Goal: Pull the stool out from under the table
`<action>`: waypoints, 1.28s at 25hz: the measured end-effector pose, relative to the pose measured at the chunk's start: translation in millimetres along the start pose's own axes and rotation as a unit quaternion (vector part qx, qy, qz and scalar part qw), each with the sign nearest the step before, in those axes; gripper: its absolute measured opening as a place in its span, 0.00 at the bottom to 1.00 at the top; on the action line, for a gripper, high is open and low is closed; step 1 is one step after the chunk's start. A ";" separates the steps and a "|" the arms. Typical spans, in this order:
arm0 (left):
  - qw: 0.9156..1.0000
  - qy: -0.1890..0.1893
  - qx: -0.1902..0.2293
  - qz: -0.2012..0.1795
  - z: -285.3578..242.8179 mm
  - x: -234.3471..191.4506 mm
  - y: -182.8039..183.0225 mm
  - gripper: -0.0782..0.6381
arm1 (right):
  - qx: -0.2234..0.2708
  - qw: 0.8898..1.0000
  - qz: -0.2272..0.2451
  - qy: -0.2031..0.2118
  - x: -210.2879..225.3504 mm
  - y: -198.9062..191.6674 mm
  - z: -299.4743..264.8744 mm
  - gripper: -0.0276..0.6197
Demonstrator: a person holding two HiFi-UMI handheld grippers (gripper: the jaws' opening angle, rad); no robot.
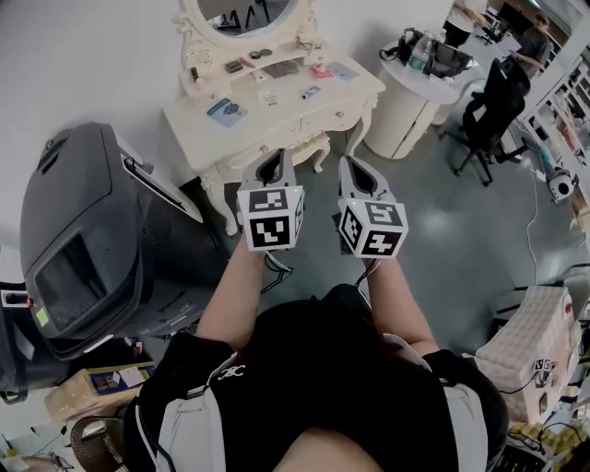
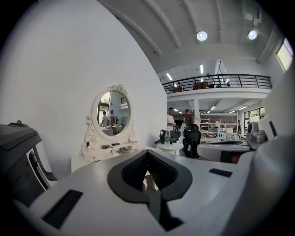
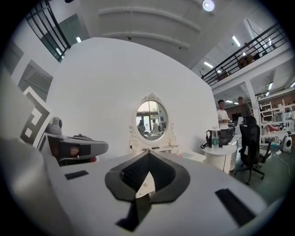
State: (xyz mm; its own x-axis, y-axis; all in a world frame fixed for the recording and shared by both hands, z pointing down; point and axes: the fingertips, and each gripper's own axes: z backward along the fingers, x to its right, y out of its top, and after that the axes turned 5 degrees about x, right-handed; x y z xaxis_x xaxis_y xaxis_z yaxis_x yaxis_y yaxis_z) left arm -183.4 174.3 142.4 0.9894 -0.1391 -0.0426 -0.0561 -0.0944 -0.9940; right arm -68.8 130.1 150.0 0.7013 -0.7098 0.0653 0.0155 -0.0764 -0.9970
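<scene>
Head view: stool point(image 1: 310, 148) under the vanity table point(image 1: 358, 86) lies just ahead, between left gripper point(image 1: 276, 162) and right gripper point(image 1: 354, 170); jaws closed, empty.

Dressing table point(image 1: 288, 107) has the oval mirror point(image 1: 249, 11) on it, stool point(image 1: 312, 147) tucked under it, round side table point(image 1: 401, 115) right of it, bulky machine point(image 1: 92, 212) left of it

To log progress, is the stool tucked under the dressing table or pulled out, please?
Tucked in: the stool sits beneath the dressing table, only its front showing.
</scene>
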 end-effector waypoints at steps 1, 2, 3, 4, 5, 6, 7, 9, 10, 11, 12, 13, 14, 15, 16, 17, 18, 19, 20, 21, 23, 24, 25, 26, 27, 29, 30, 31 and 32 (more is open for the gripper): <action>1.000 -0.003 -0.002 0.001 -1.8 -2.0 -2.1 0.11 | -0.003 1.000 0.003 -0.001 -1.0 -2.5 -3.0 0.05; 1.000 -0.003 -0.003 0.001 -3.3 -3.9 -4.5 0.11 | -0.006 1.000 0.004 -0.001 -1.4 -4.8 -6.2 0.05; 1.000 -0.003 -0.005 0.001 -5.3 -6.1 -6.7 0.11 | -0.008 1.000 0.003 -0.002 -1.4 -6.4 -9.9 0.05; 1.000 -0.003 -0.007 0.001 -8.2 -8.5 -8.6 0.11 | -0.010 1.000 0.001 -0.002 -1.3 -7.4 -14.0 0.05; 1.000 -0.003 -0.011 0.004 -12.0 -10.9 -10.6 0.11 | -0.011 1.000 0.001 -0.001 -1.3 -8.0 -18.2 0.05; 1.000 -0.003 -0.015 0.007 -16.4 -13.0 -12.6 0.11 | -0.013 1.000 0.001 0.000 -0.9 -8.8 -22.1 0.05; 1.000 -0.004 -0.019 0.010 -21.0 -14.5 -14.7 0.11 | -0.015 1.000 0.003 0.001 0.1 -10.2 -25.5 0.05; 1.000 -0.004 -0.025 0.014 -30.7 -15.7 -18.9 0.11 | -0.020 1.000 0.003 0.001 5.2 -15.2 -32.0 0.05; 1.000 -0.004 -0.027 0.014 -36.7 -15.5 -20.9 0.11 | -0.023 1.000 0.001 0.001 9.5 -18.3 -36.5 0.05; 1.000 -0.003 -0.029 0.011 -43.5 -15.0 -22.6 0.11 | -0.027 1.000 -0.003 0.002 14.7 -21.6 -42.5 0.05; 0.999 -0.002 -0.032 0.007 -50.9 -14.3 -23.9 0.11 | -0.030 1.000 -0.009 0.004 20.5 -24.5 -49.7 0.05; 0.999 0.001 -0.035 0.003 -58.4 -13.5 -25.2 0.11 | -0.032 0.999 -0.014 0.007 26.7 -26.7 -57.6 0.05; 0.999 0.002 -0.039 0.002 -65.8 -12.3 -26.1 0.11 | -0.034 0.999 -0.019 0.009 32.9 -27.7 -65.8 0.05; 0.999 0.002 -0.042 0.002 -73.5 -10.8 -25.9 0.11 | -0.034 0.999 -0.023 0.012 39.1 -27.1 -73.8 0.05; 0.999 0.001 -0.043 0.004 -81.6 -9.3 -24.0 0.11 | -0.032 0.999 -0.025 0.014 45.3 -24.5 -81.9 0.05; 0.999 0.000 -0.042 0.005 -90.1 -8.3 -20.7 0.11 | -0.029 0.999 -0.025 0.016 51.6 -20.5 -90.0 0.05; 0.999 0.002 -0.040 0.005 -99.0 -8.4 -16.9 0.11 | -0.026 0.999 -0.026 0.018 57.7 -16.3 -98.0 0.05; 0.999 0.004 -0.039 0.005 -108.0 -9.0 -13.4 0.11 | -0.023 0.999 -0.026 0.020 63.8 -13.2 -105.7 0.05; 0.999 0.007 -0.040 0.007 -116.9 -9.3 -10.8 0.11 | -0.023 0.999 -0.028 0.022 70.0 -11.6 -112.7 0.05; 0.999 0.009 -0.042 0.011 -125.4 -8.7 -9.5 0.11 | -0.024 0.999 -0.030 0.024 76.5 -11.6 -118.8 0.05; 0.999 0.011 -0.049 0.014 -142.9 -4.5 -9.4 0.11 | -0.028 0.999 -0.038 0.025 91.8 -14.2 -129.8 0.05; 0.999 0.013 -0.052 0.010 -152.1 -1.5 -9.4 0.11 | -0.031 0.998 -0.042 0.025 100.8 -15.8 -135.5 0.05; 0.998 0.015 -0.055 0.005 -161.2 1.9 -9.3 0.11 | -0.034 0.998 -0.046 0.024 110.3 -17.4 -141.2 0.05; 0.998 0.018 -0.057 -0.001 -169.8 5.5 -9.0 0.11 | -0.036 0.998 -0.052 0.024 119.7 -18.8 -147.0 0.05; 0.998 0.019 -0.058 -0.006 -178.1 9.3 -8.8 0.11 | -0.038 0.997 -0.058 0.025 128.5 -20.0 -152.5 0.05; 0.998 0.022 -0.060 -0.012 -193.5 16.5 -9.3 0.11 | -0.042 0.996 -0.070 0.032 143.5 -22.5 -163.0 0.05; 0.998 0.025 -0.062 -0.015 -200.9 19.7 -9.7 0.11 | -0.044 0.996 -0.074 0.037 149.9 -24.3 -168.1 0.05; 0.997 0.028 -0.064 -0.018 -208.1 22.5 -10.3 0.11 | -0.047 0.995 -0.077 0.041 155.9 -26.2 -173.4 0.05; 0.997 0.031 -0.067 -0.021 -214.9 24.9 -10.8 0.11 | -0.049 0.995 -0.078 0.045 161.7 -28.2 -178.8 0.05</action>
State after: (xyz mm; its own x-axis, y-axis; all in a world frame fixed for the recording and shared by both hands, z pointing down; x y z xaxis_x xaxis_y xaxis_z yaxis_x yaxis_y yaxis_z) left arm -187.0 -39.9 173.8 0.9813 -0.1924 0.0083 -0.0370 -0.2309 -0.9723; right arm -83.3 -107.7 196.3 0.6295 -0.7433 0.2264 0.0463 -0.2549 -0.9659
